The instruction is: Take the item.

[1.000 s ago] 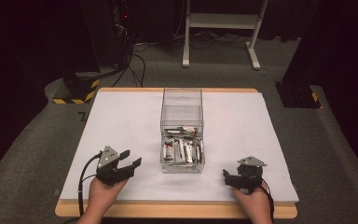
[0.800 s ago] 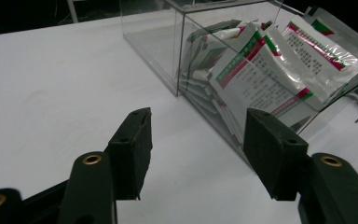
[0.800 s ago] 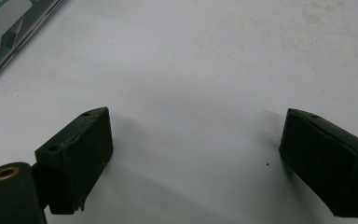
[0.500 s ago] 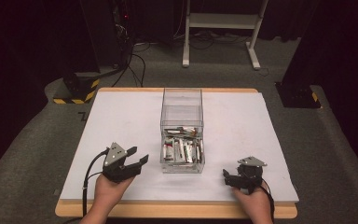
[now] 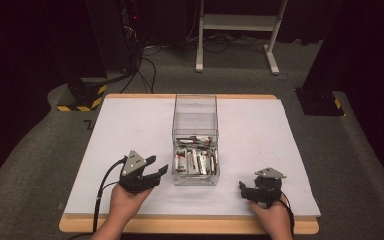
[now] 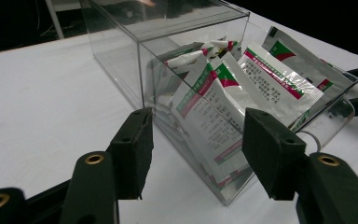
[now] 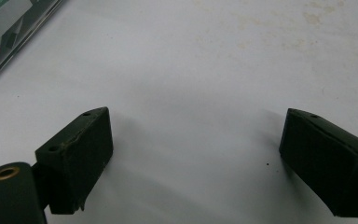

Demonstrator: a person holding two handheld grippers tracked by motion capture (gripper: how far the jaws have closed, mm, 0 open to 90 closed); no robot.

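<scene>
A clear box [image 5: 195, 140] stands at the centre of the white desk [image 5: 130, 125], its near half packed with sachets [image 5: 195, 160]. The left gripper [image 5: 155, 170], lower left of the high view, is released, jaws apart, aimed at the box's near corner and just beside it. In the left gripper view the sachets [image 6: 223, 102] lean against the box wall [image 6: 121, 60]. The right gripper [image 5: 244, 189], lower right, is released, over bare desk [image 7: 205, 70], holding nothing.
</scene>
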